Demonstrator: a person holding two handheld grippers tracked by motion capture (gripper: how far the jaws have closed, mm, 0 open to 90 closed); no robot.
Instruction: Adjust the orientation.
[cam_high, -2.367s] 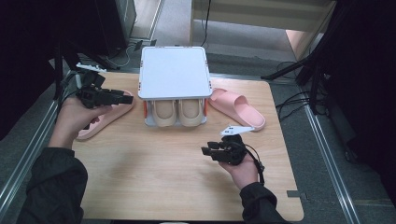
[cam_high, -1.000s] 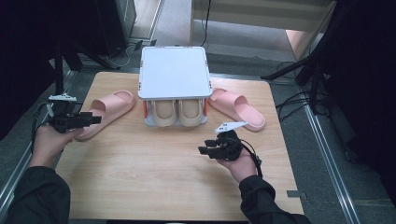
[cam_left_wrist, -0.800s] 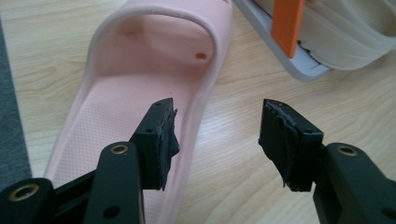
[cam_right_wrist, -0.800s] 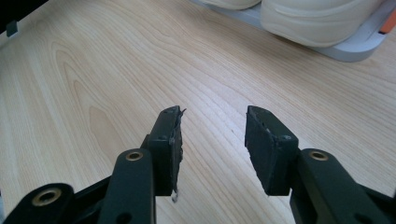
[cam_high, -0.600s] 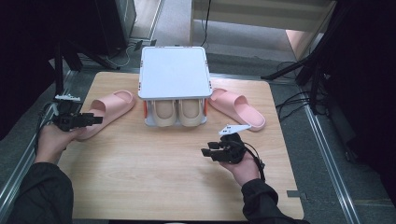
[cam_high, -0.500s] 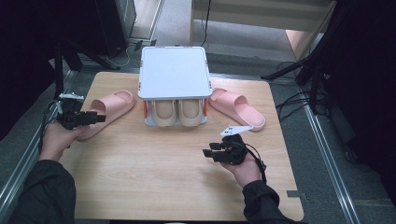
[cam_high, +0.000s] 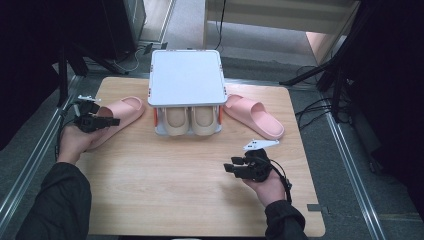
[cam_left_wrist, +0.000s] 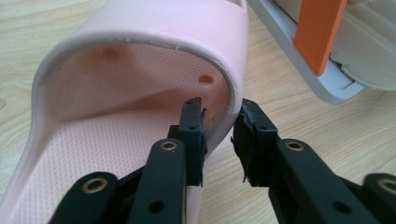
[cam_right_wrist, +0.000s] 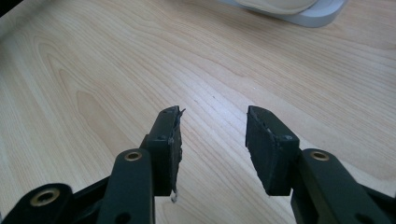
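Table: a light wooden table top (cam_high: 165, 190) with rounded corners bears everything; dark floor lies around it.
Rack: a white and grey plastic shoe rack (cam_high: 186, 77) with a flat white top and orange side posts stands at the far middle of the table; two beige slippers (cam_high: 189, 120) sit side by side on its lower shelf, toes toward the person.
Right slipper: a pink foam slide slipper (cam_high: 254, 116) lies flat just right of the rack, angled, well apart from both grippers.
Left slipper: a matching pink foam slide slipper (cam_high: 117, 116) lies on the table just left of the rack, its strap end toward the rack; in the left gripper view its dotted insole and arched strap (cam_left_wrist: 154, 42) face the camera.
Left gripper: the black left gripper (cam_high: 111, 121) lies level over the left slipper. Its jaws have just been closing and now stand narrow, one inside the strap opening and one outside, the strap's side wall pinched between them.
Right gripper: the black right gripper (cam_high: 229, 168) is held above bare wood at the near right, pointing left. Its jaws stand moderately apart with nothing between them.
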